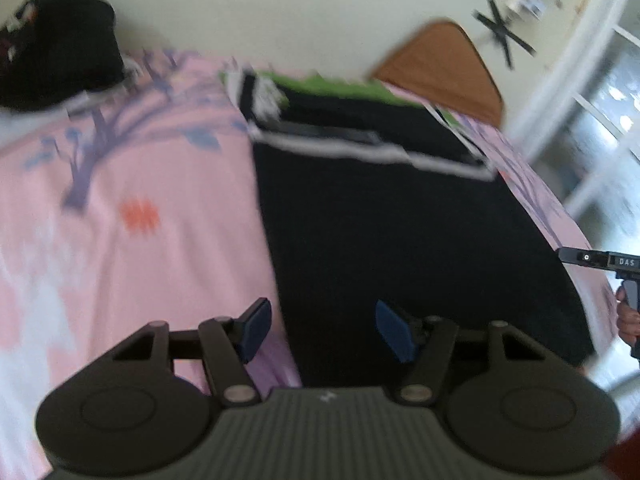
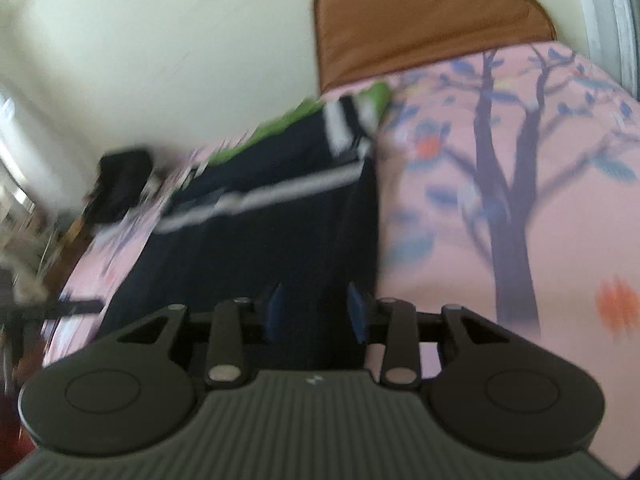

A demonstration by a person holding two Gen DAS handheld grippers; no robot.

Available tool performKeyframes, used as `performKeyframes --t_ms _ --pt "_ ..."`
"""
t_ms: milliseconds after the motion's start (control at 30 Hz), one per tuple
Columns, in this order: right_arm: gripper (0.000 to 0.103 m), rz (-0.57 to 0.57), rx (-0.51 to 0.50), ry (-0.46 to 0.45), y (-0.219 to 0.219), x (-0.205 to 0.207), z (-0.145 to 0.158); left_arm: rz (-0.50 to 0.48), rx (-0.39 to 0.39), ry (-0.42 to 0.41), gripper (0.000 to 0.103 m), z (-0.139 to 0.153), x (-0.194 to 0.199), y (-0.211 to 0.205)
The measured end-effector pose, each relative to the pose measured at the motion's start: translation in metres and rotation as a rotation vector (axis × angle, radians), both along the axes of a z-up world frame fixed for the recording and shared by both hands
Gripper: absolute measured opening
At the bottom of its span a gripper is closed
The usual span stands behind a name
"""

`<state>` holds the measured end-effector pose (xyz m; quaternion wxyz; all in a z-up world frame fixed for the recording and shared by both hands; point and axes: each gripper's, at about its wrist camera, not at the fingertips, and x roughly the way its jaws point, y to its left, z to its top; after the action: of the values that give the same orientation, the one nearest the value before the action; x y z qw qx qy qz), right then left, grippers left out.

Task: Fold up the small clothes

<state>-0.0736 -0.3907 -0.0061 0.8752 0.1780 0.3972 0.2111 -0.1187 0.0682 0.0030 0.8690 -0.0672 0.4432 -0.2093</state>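
A black garment (image 1: 400, 220) with white stripes and a green far edge lies flat on the pink bedsheet (image 1: 140, 260). My left gripper (image 1: 325, 332) hovers open over the garment's near left edge, with nothing between its blue pads. In the right wrist view the same garment (image 2: 260, 248) runs away from me. My right gripper (image 2: 316, 312) stands open above its near right edge; the pads have a gap between them and do not press on cloth. The right gripper's body (image 1: 600, 260), with a hand under it, shows at the right edge of the left wrist view.
A brown headboard (image 2: 420, 20) stands against the pale wall at the far end of the bed. A black bag (image 1: 56, 48) sits at the bed's far left corner. A white-framed window (image 1: 600, 120) lies to the right. The bedsheet (image 2: 520, 240) carries a tree print.
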Motion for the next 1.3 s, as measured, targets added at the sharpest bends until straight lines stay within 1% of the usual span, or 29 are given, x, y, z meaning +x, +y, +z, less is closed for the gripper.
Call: performKeyframes --t_ms 100,167,233,300,333,367,400,433,467,500,533,600,667,700,800,833,867,900,933,967,1000,1033,1067,1100,1133,1167,1200,1233,1300 --pt "0.040 0.015 -0.015 0.031 0.000 -0.053 0.001 -0.037 0.022 0.035 0.061 -0.003 -0.025 -0.005" --pt "0.040 0.004 -0.043 0.039 -0.001 -0.079 0.000 -0.042 0.051 0.032 0.063 -0.003 -0.039 -0.009" --pt "0.040 -0.011 -0.037 0.059 -0.002 -0.094 -0.004 -0.041 0.064 0.042 0.063 -0.002 -0.048 -0.012" --pt "0.040 -0.002 -0.008 0.072 0.001 -0.104 -0.007 -0.049 0.067 0.061 0.060 -0.001 -0.053 -0.016" --pt "0.040 0.007 -0.005 0.071 0.007 -0.106 -0.008 -0.054 0.073 0.065 0.056 -0.001 -0.058 -0.019" --pt "0.039 0.025 -0.003 0.068 0.011 -0.109 -0.009 -0.062 0.087 0.067 0.044 -0.001 -0.062 -0.022" --pt "0.037 0.048 -0.003 0.067 0.017 -0.111 -0.010 -0.071 0.117 0.064 0.025 -0.001 -0.066 -0.026" --pt "0.029 0.068 -0.012 0.065 0.020 -0.113 -0.010 -0.073 0.156 0.057 0.016 -0.001 -0.069 -0.030" --pt "0.019 0.082 -0.032 0.058 0.023 -0.114 -0.011 -0.076 0.154 0.063 0.014 -0.001 -0.070 -0.029" --pt "0.015 0.089 -0.045 0.056 0.024 -0.114 -0.011 -0.066 0.132 0.073 0.013 0.001 -0.070 -0.026" --pt "0.011 0.089 -0.034 0.063 0.020 -0.112 -0.011 -0.052 0.106 0.083 0.013 0.004 -0.068 -0.021" --pt "0.010 0.076 0.047 0.070 0.010 -0.105 -0.006 -0.015 0.009 0.095 0.012 0.013 -0.062 -0.007" --pt "0.010 0.058 0.114 0.029 0.000 -0.100 0.005 0.027 -0.094 0.086 0.012 0.024 -0.054 0.008" --pt "0.010 0.049 0.139 0.004 -0.003 -0.095 0.012 0.045 -0.131 0.075 0.012 0.029 -0.049 0.014" --pt "0.010 0.024 0.191 -0.064 -0.010 -0.073 0.031 0.095 -0.219 0.037 0.012 0.045 -0.023 0.028" --pt "0.010 0.009 0.206 -0.081 -0.013 -0.061 0.036 0.106 -0.237 0.024 0.012 0.050 -0.010 0.030" --pt "0.010 -0.007 0.214 -0.093 -0.015 -0.047 0.040 0.116 -0.237 0.003 0.010 0.055 0.004 0.031" --pt "0.010 -0.020 0.210 -0.104 -0.016 -0.033 0.043 0.138 -0.226 -0.019 0.010 0.059 0.019 0.030" --pt "0.010 -0.038 0.195 -0.117 -0.016 -0.017 0.045 0.172 -0.232 -0.029 0.010 0.061 0.041 0.029" --pt "0.010 -0.063 0.189 -0.123 -0.015 0.002 0.045 0.207 -0.255 -0.034 0.015 0.060 0.061 0.029" --pt "0.011 -0.089 0.193 -0.129 -0.014 0.021 0.044 0.248 -0.271 -0.051 0.024 0.058 0.082 0.029" --pt "0.012 -0.121 0.184 -0.146 -0.011 0.042 0.041 0.287 -0.248 -0.076 0.032 0.055 0.099 0.027" --pt "0.017 -0.158 0.145 -0.171 -0.007 0.059 0.037 0.326 -0.196 -0.095 0.044 0.050 0.112 0.025" --pt "0.025 -0.208 0.081 -0.194 -0.002 0.073 0.032 0.378 -0.129 -0.088 0.044 0.044 0.120 0.024" --pt "0.045 -0.256 0.025 -0.177 0.001 0.084 0.024 0.399 -0.093 -0.067 0.044 0.038 0.123 0.026" --pt "0.047 -0.273 0.014 -0.142 0.000 0.087 0.018 0.379 -0.098 -0.061 0.046 0.032 0.119 0.028" --pt "0.047 -0.253 0.044 -0.128 -0.003 0.084 0.012 0.343 -0.112 -0.061 0.052 0.026 0.113 0.031" --pt "0.046 -0.223 0.074 -0.133 -0.007 0.075 0.008 0.327 -0.107 -0.057 0.054 0.020 0.107 0.032" --pt "0.048 -0.209 0.053 -0.140 -0.009 0.059 0.002 0.324 -0.076 -0.040 0.056 0.010 0.100 0.033"
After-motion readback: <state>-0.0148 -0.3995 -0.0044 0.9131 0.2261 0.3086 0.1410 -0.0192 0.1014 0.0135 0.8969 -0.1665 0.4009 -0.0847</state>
